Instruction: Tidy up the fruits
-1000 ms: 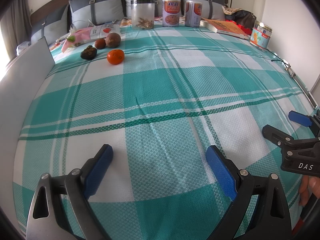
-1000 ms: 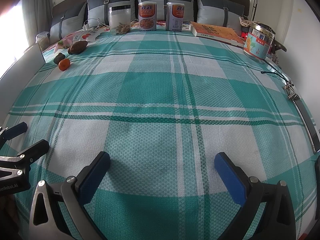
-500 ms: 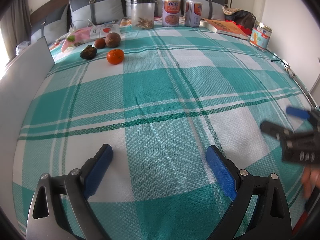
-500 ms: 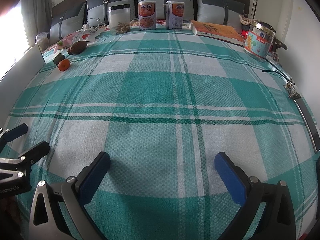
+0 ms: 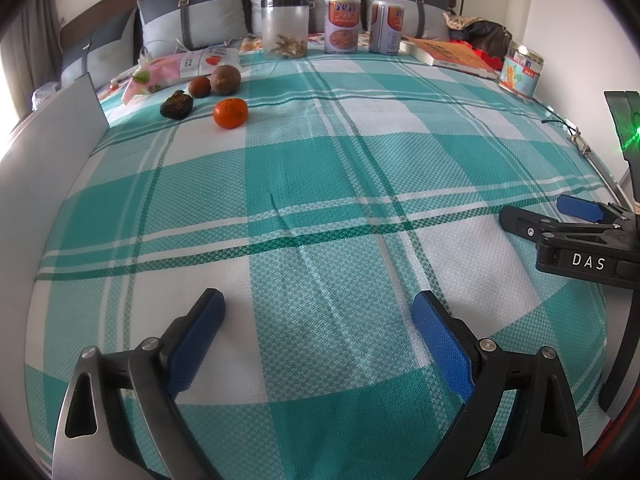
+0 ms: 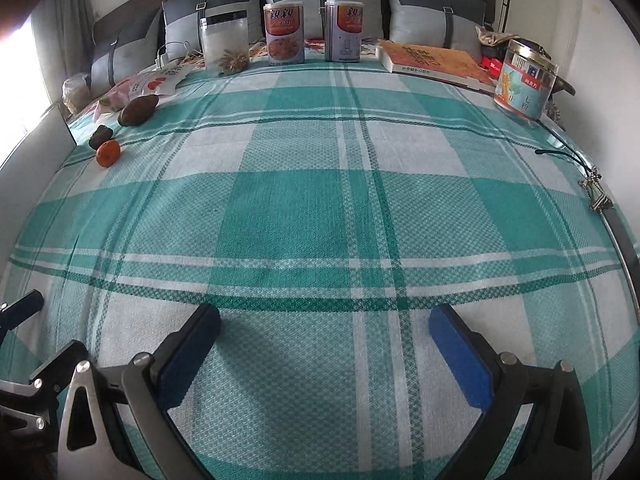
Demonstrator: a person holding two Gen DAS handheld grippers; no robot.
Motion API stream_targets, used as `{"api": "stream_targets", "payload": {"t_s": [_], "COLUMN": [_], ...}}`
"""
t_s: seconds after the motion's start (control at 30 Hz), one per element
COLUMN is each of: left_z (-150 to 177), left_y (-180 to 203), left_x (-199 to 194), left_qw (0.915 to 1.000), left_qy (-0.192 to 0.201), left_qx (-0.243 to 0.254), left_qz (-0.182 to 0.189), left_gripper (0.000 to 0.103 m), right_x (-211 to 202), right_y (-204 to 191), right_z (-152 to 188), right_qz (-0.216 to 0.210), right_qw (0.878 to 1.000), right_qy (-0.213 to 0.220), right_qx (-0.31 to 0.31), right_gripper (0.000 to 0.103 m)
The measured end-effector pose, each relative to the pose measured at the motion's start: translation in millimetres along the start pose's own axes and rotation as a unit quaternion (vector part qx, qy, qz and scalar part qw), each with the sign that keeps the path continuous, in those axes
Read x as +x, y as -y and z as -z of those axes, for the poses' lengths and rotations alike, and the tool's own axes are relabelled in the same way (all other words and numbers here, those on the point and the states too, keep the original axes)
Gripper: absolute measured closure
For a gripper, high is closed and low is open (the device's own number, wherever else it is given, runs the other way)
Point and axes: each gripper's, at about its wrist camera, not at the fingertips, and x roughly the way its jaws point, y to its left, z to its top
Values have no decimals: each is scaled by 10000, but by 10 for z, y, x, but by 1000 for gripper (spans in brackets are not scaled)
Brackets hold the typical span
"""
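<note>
1. Two grippers hover over the bed's plaid cover point(image 5: 320, 184): the left gripper point(image 5: 318, 320) and right gripper point(image 6: 324, 330) both have fingers spread wide, holding nothing.
2. Four fruits cluster at 11 o'clock in the left view: tangerine point(image 5: 230, 113), passion fruit point(image 5: 225, 79), a small brown fruit point(image 5: 199, 87), and a dark wrinkled fruit point(image 5: 176, 105).
3. Beside them lies a snack bag point(image 5: 180, 68).

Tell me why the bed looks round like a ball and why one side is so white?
Both views use a fisheye lens, so the checked bedspread bulges and its straight stripes curve. In the right wrist view, window light at the left edge glares white. In the left wrist view, a green glare spot shines at the right edge.
</note>
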Motion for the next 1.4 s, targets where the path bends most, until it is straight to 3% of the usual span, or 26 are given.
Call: {"api": "stream_targets", "payload": {"t_s": [0.97,1.1,1.2,1.3,1.4], "left_z": [5,19,-70,-466,-1023], "left_y": [-1,-33,-304,-811,-1355], "left_x": [-1,-30,-84,20,228], "left_qw": [10000,9997,9983,9964,9888], "left_qy": [-3,-138,-213,-166,-21], "left_qx": [-8,66,-93,-752,-1481], "left_qz": [13,212,539,357,172], "left_gripper": [7,7,7,7,7], "right_x": [-4,-4,-7,-5,-8], "right_y": [0,0,1,0,1], "right_z": [8,8,10,8,10], "right_qz": [2,2,2,1,1], "right_qw": [10000,10000,10000,10000,10000], "right_qy": [0,0,0,1,1], "right_qx": [1,1,1,1,1], "right_gripper": [0,0,0,0,0]}}
